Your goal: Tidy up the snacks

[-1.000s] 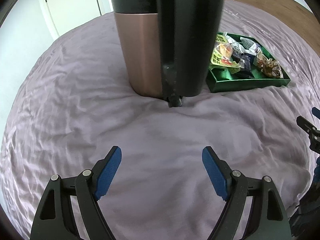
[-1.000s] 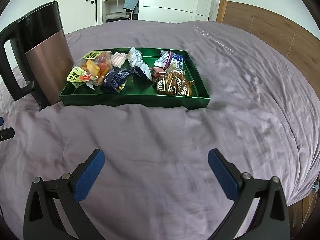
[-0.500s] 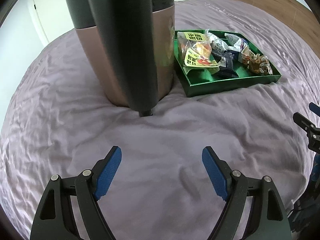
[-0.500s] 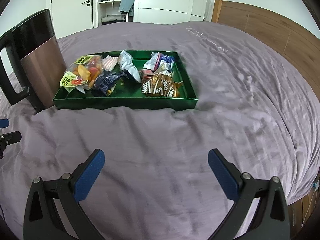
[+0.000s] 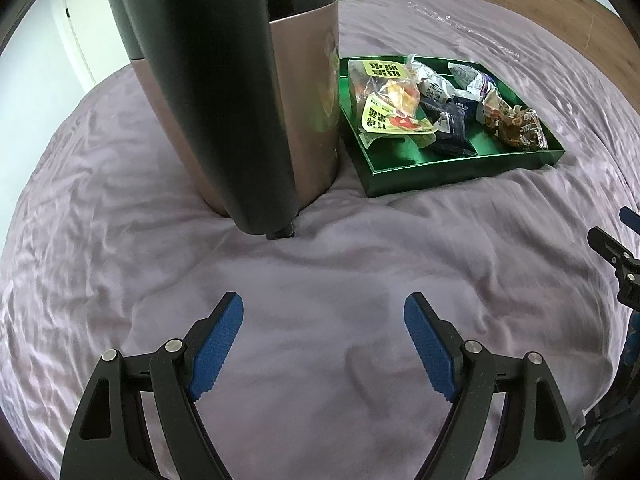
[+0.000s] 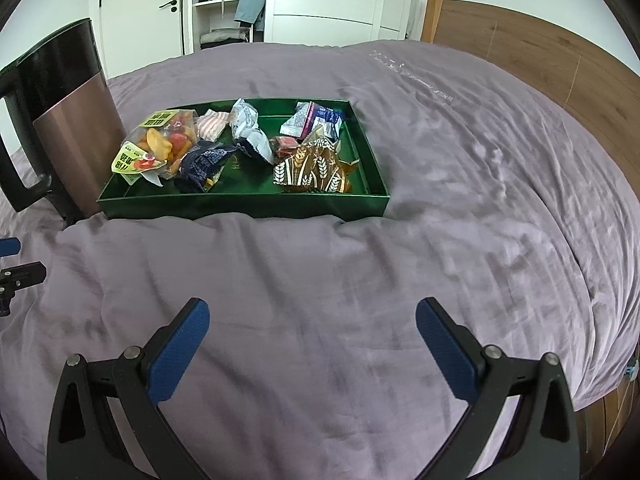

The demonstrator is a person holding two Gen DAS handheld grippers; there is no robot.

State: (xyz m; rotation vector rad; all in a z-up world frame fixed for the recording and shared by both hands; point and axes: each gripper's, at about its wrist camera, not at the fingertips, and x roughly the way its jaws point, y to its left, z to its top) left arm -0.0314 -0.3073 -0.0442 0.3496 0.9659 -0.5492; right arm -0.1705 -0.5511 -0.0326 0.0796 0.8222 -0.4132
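A green tray (image 6: 244,204) on the purple bedspread holds several snack packets: a clear bag of dried fruit (image 6: 160,146), a dark blue packet (image 6: 204,164), a white packet (image 6: 250,132) and a brown wheat-print packet (image 6: 310,172). The tray also shows in the left wrist view (image 5: 460,170), at the upper right. My left gripper (image 5: 322,340) is open and empty above bare bedspread, in front of the kettle. My right gripper (image 6: 312,344) is open and empty, well short of the tray's near wall.
A copper and black kettle (image 5: 240,92) stands against the tray's left side; it also shows in the right wrist view (image 6: 60,128). A wooden headboard (image 6: 540,56) lies to the right, wardrobes and a door behind. The bed's edge drops off at the right (image 6: 612,360).
The left wrist view has swung right, so the kettle sits further left and the tray is nearer. The right gripper has drawn back a little from the tray. Both stay open.
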